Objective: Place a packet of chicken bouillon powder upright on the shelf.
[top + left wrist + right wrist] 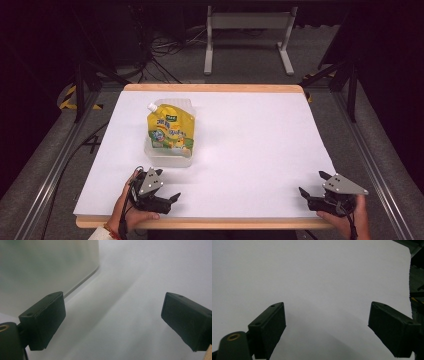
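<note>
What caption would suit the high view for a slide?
Yellow spout pouch lying in a clear tray on the white table, left gripper and right gripper open near the front edge.

The clear container (47,267) is blurred, cut off by the left gripper view's edges.

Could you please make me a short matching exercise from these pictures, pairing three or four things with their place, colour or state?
Things:
1. pouch
2. box
3. left tongs
4. right tongs

Descriptions:
A. clear, under the yellow item
B. open, near the table's front right corner
C. yellow, with a white spout
D. open, just in front of the clear container

Pairs: 1-C, 2-A, 3-D, 4-B
</note>
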Motion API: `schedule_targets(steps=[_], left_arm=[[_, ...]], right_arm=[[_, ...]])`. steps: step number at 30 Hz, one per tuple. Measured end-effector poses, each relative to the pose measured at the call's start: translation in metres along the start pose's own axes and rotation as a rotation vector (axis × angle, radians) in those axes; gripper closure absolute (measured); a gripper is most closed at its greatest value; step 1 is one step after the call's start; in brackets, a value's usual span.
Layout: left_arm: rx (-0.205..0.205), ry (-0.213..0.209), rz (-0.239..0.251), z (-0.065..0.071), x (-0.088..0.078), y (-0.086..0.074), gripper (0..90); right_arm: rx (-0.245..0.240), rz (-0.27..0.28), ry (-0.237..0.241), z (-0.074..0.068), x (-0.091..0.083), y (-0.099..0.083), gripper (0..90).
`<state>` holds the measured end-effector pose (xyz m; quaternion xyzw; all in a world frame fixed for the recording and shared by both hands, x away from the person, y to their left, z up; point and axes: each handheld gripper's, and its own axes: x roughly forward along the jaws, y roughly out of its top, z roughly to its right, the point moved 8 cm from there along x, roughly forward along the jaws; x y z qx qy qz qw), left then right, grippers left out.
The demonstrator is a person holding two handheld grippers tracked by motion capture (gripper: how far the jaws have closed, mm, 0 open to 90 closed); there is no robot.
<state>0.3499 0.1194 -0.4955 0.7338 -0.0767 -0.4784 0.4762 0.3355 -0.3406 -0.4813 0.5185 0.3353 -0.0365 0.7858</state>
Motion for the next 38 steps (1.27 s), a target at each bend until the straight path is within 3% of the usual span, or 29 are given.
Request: schedule_targets(steps=[19, 38], left_arm=[[0.000, -0.008, -0.017, 0.000, 0.007, 0.002, 5.7], [0.008, -0.018, -0.019, 0.001, 0.010, 0.004, 5.6]], right_arm=[[-0.009, 0.020, -0.018, -0.003, 0.002, 0.003, 12.2], [0.029, 0.051, -0.026, -0.003, -0.004, 0.005, 10.1]])
